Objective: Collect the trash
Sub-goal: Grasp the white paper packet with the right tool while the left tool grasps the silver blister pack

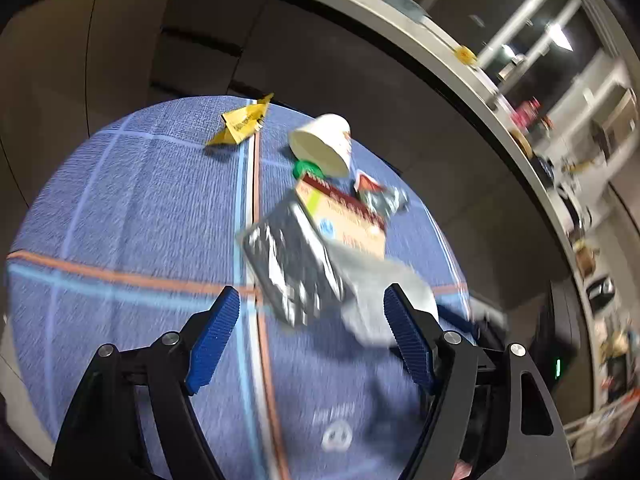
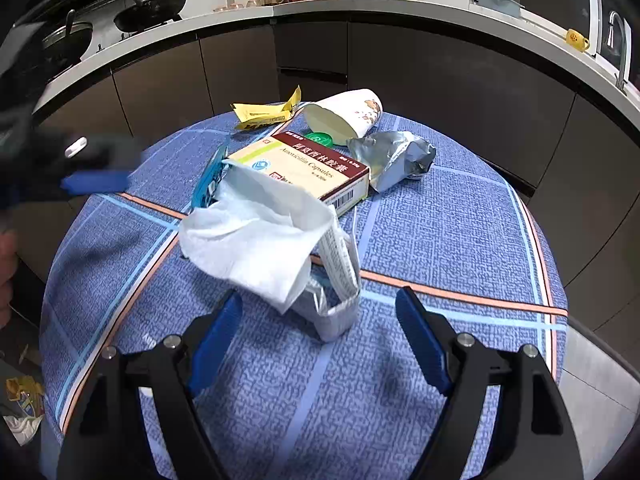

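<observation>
Trash lies on a round table with a blue cloth point(image 2: 440, 232). A white tissue point(image 2: 256, 240) drapes over a folded paper leaflet point(image 2: 340, 280) just beyond my open, empty right gripper point(image 2: 320, 312). Behind them lie a medicine box point(image 2: 312, 168), a crumpled foil bag point(image 2: 396, 156), a tipped paper cup point(image 2: 344, 116), a green cap point(image 2: 320, 138) and a yellow wrapper point(image 2: 264, 112). My left gripper point(image 1: 312, 300) is open and empty, above the table near a silver wrapper point(image 1: 288, 264), the tissue point(image 1: 380, 292), the box point(image 1: 344, 216), the cup point(image 1: 324, 144) and the yellow wrapper point(image 1: 244, 122). It shows blurred at the left of the right wrist view point(image 2: 96, 180).
A dark cabinet front and white counter point(image 2: 360, 12) curve behind the table, with pans point(image 2: 152, 8) on a stove at the left and a yellow cup point(image 2: 576, 40) at the right. More rubbish point(image 2: 22, 404) lies on the floor at the lower left.
</observation>
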Demonstrator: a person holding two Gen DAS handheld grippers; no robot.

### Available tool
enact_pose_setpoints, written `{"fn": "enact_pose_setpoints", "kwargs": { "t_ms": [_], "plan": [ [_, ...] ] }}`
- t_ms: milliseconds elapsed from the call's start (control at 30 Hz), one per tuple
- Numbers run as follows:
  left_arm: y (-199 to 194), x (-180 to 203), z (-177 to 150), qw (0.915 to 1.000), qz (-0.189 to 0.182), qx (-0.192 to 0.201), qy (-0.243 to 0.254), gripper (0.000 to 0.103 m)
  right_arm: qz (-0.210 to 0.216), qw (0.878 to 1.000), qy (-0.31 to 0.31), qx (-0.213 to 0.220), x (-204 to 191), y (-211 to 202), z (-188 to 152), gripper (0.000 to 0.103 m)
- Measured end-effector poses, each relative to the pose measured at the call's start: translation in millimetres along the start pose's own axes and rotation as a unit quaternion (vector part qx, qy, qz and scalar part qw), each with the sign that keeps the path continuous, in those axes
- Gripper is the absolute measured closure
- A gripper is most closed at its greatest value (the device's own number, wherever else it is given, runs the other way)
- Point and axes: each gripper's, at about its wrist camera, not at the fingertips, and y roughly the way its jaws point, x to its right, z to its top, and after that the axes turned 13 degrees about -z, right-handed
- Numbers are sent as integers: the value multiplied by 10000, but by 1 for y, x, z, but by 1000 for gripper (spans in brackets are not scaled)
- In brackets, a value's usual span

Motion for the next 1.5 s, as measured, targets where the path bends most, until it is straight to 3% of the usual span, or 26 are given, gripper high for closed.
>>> {"fn": "enact_pose_setpoints", "kwargs": {
  "t_ms": [233,300,367,400,467,567,867,900,967,1133,1233,1300,1367,1500],
  "plan": [
    [42,5,27,9992,240,-257,175,33,73,10000,5,-11,1,7,1,25],
    [51,0,28,9987,299,-382,171,44,110,9999,13,-30,2,10,1,29],
    [57,-8,27,9983,291,-505,84,63,126,9999,12,-52,2,13,0,40],
    [58,-13,26,9982,260,-545,38,64,137,9999,19,-65,3,14,0,45],
    [52,-18,25,9983,259,-530,-11,69,114,9999,16,-59,4,13,-2,73],
    [39,-25,20,9984,255,-492,-88,73,196,9998,10,-73,6,7,-5,86],
    [8,-40,1,9969,657,-416,-70,71,281,9995,-26,-148,2,-27,-26,88],
    [8,-39,-2,9962,755,-437,5,69,287,9995,-21,-164,2,-30,-28,88],
    [8,-41,-4,9954,841,-460,36,51,257,9995,-12,-188,1,-37,-34,87],
    [9,-46,-13,9937,1003,-496,110,51,242,9990,214,-299,6,-46,-49,75],
    [9,-45,-18,9930,1035,-542,200,52,219,9989,284,-306,7,-51,-54,73],
    [8,-43,-21,9928,1036,-548,259,56,234,9989,304,-284,7,-54,-54,69],
    [9,-42,-22,9925,1012,-613,313,77,210,9992,289,-199,6,-58,-52,61],
    [10,-42,-28,9924,939,-716,341,91,205,9993,276,-124,5,-60,-48,60]
  ]
}}
